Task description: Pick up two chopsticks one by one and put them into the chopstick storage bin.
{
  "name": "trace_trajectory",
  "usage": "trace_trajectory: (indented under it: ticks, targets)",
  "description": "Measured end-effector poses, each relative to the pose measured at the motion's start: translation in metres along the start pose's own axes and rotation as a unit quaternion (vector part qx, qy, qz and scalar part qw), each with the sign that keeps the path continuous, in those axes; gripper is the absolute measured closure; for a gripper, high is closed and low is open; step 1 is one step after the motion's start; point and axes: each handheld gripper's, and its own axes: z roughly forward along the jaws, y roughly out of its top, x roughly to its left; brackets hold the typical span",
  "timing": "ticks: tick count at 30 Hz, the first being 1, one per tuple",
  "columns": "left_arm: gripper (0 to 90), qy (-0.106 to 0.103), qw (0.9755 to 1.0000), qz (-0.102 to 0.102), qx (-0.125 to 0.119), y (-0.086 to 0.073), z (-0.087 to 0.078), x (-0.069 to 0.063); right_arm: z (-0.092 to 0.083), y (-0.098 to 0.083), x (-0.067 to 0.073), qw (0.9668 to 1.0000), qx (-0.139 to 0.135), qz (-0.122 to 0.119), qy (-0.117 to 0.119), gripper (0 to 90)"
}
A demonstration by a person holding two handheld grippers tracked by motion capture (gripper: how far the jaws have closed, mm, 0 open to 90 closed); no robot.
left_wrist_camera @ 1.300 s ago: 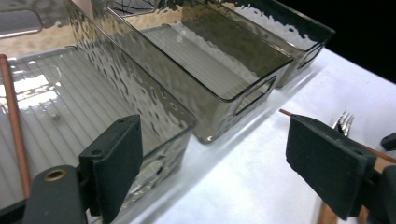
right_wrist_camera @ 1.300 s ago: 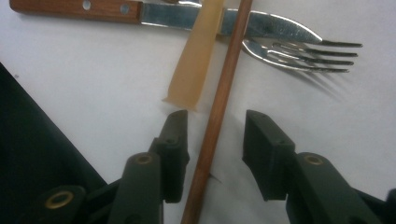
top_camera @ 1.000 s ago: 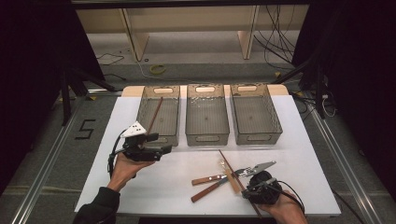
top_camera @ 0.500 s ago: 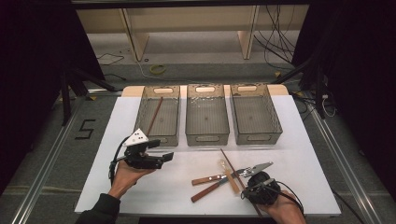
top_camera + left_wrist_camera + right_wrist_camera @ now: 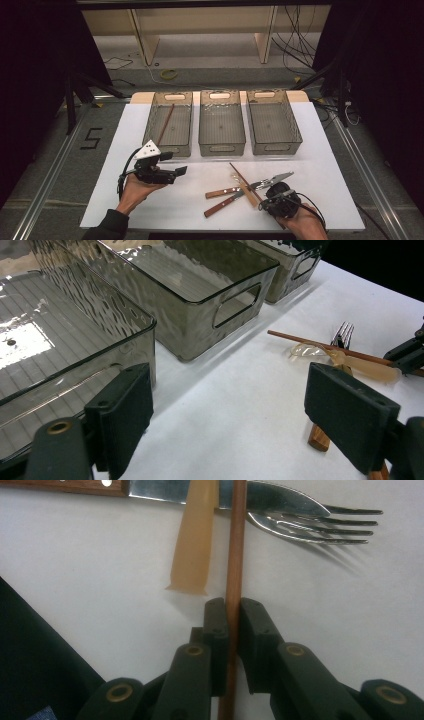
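High view: at left, the left gripper (image 5: 181, 170) hovers with jaws wide apart and empty before three smoky clear plastic bins (image 5: 222, 122) on the white table (image 5: 320, 165). At right, the right gripper (image 5: 259, 201), jaws just closed, clamps a thin brown wooden chopstick (image 5: 235, 555) lying across steel forks (image 5: 320, 520) and a translucent amber spoon (image 5: 192, 545).

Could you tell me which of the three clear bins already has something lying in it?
The left bin, nearest the left tool: a brown chopstick lies slanted inside it. The middle bin and right bin hold nothing.
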Motion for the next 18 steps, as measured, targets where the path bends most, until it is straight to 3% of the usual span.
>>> trace_trajectory:
  ticks: [10, 18]
  targets:
    - [19.0, -0.005, 1.0, 0.005, 0.001, 0.0, 0.0, -0.001, -0.002, 0.0, -0.003, 1.0, -0.004, 0.0, 0.0, 84.2]
    - [19.1, -0.01, 0.9999, 0.012, 0.002, 0.002, 0.001, -0.004, -0.012, 0.004, -0.005, 0.9996, -0.025, -0.01, -0.01, 84.3]
